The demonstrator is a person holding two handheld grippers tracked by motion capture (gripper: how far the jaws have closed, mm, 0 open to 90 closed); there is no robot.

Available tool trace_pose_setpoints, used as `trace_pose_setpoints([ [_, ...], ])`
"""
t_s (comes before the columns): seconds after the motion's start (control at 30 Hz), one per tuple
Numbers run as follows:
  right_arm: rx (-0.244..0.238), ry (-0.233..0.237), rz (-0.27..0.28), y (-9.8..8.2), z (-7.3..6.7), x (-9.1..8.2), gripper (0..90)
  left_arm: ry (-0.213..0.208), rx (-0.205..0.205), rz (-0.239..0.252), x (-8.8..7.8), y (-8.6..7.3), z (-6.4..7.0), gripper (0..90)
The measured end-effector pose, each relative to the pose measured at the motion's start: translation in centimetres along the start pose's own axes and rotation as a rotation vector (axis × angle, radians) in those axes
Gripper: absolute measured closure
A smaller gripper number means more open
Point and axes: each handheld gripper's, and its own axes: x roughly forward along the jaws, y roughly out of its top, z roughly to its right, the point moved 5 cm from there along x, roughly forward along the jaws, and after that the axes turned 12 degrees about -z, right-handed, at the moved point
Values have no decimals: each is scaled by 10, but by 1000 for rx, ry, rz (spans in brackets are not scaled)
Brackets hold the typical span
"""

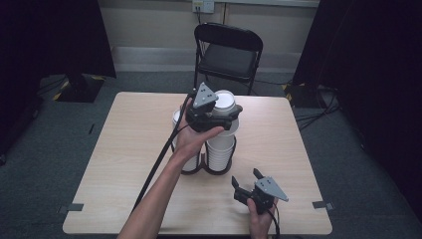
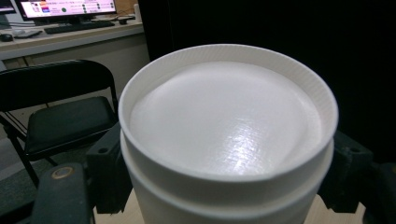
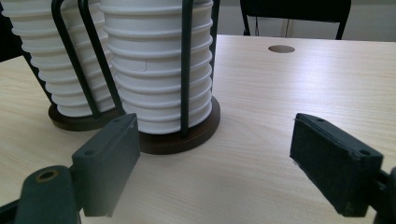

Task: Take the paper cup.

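The top cup (image 2: 224,140) is clamped by the left gripper (image 1: 219,115) above the right stack (image 1: 220,149) in the holder (image 3: 180,140), apparently for lifting off. The right gripper (image 1: 247,180), jaws apart, is held low over the worktop (image 1: 129,144), clear of the lift.

Between the jaws of my left claw (image 1: 225,112) sits a white cup (image 2: 229,135) that looks like foam or paper, matt with a faint pearly sheen on its upturned bottom and a finely ribbed rim. My own pads (image 3: 335,164) look like black rubbery foam, dull and slightly grainy. Ahead of my right claw (image 1: 246,180) the stacked cups (image 3: 156,70) show the same chalky white, ridged by their rims, held in thin black metal rods (image 3: 187,65) on dark, smooth wooden-looking bases (image 3: 184,140). Under it lies the table (image 3: 280,107), pale wood-grain laminate, smooth with a soft satin gloss
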Motion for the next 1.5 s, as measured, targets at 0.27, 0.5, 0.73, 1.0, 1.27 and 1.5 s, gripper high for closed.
trace_pose_setpoints([
  [0.27,-2,-1,0,0,0,0,153,0,-22,82,-18,10,-1,210],
  [0.5,0,-2,0,0,0,0,153,-9,-27,120,-34,14,-3,210],
  [0.73,1,0,-3,0,0,1,153,-12,-43,129,-46,13,-7,210],
  [1.0,2,-3,-6,0,0,1,153,-25,-73,134,-60,10,-7,210],
  [1.27,2,-3,-3,0,0,0,153,-60,-66,139,-73,5,0,209],
  [1.5,2,-1,-4,0,0,1,153,-76,-70,140,-78,-5,2,209],
])
